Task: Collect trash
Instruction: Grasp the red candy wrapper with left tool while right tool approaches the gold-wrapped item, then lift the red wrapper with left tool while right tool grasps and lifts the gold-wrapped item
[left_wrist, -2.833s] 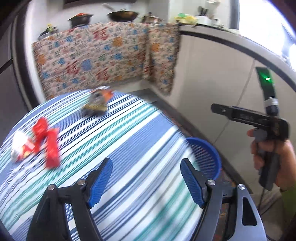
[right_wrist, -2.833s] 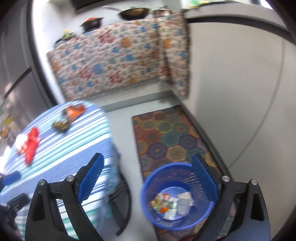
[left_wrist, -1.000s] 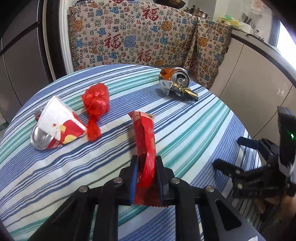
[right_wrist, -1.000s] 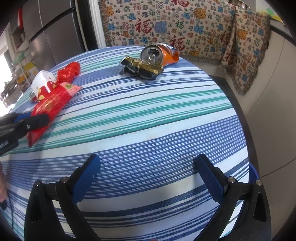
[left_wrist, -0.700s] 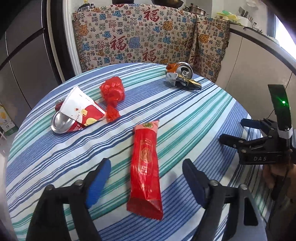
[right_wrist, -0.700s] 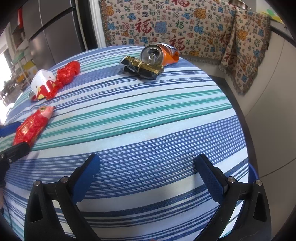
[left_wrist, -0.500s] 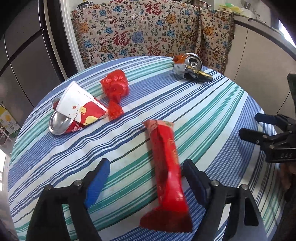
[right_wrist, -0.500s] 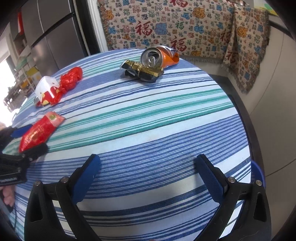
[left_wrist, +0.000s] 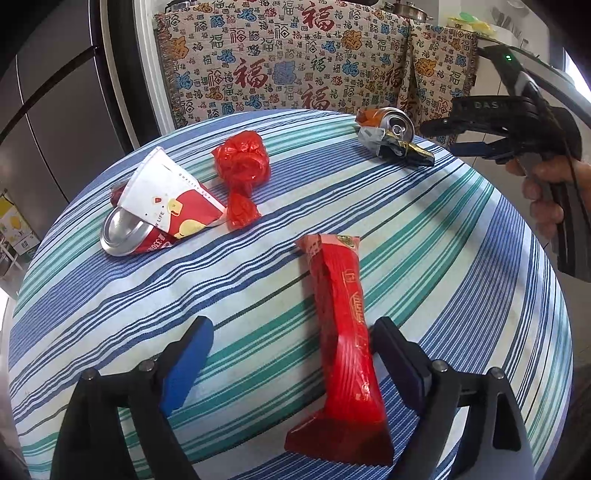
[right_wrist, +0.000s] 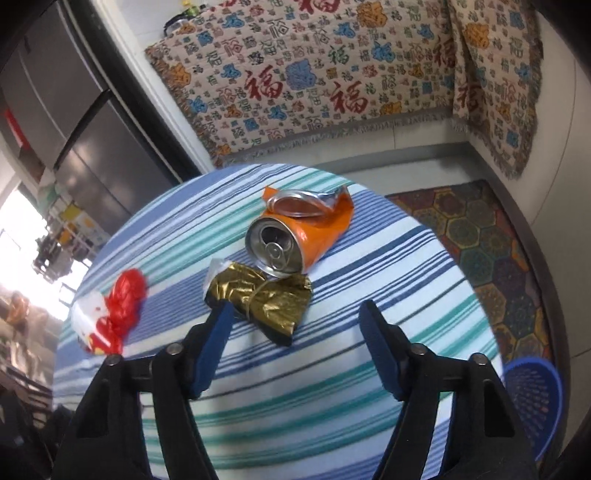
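A long red snack wrapper (left_wrist: 343, 332) lies flat on the striped table (left_wrist: 443, 258) between the jaws of my left gripper (left_wrist: 291, 328). Those jaws are opening, with the wrapper close to the right pad and not squeezed. My right gripper (right_wrist: 295, 310) hovers just short of a crumpled gold wrapper (right_wrist: 266, 299) and a crushed orange can (right_wrist: 295, 236). Its jaws are closing with nothing pressed between them. In the left wrist view the right gripper (left_wrist: 454, 138) sits beside the can (left_wrist: 388, 122). A red plastic bag (left_wrist: 242, 166) and a paper cup (left_wrist: 166, 199) over a red can (left_wrist: 125, 232) lie at the left.
A blue basket (right_wrist: 532, 391) stands on the floor past the table's right edge, next to a patterned rug (right_wrist: 480, 236). A patterned cloth (left_wrist: 295, 74) drapes the counter behind, and a dark fridge (left_wrist: 55, 110) is at the left. A person's hand (left_wrist: 546, 192) holds the right gripper.
The left gripper opened and let go of the red wrapper, which now lies on the table. The right gripper swept forward to the can and gold wrapper, its jaws narrower.
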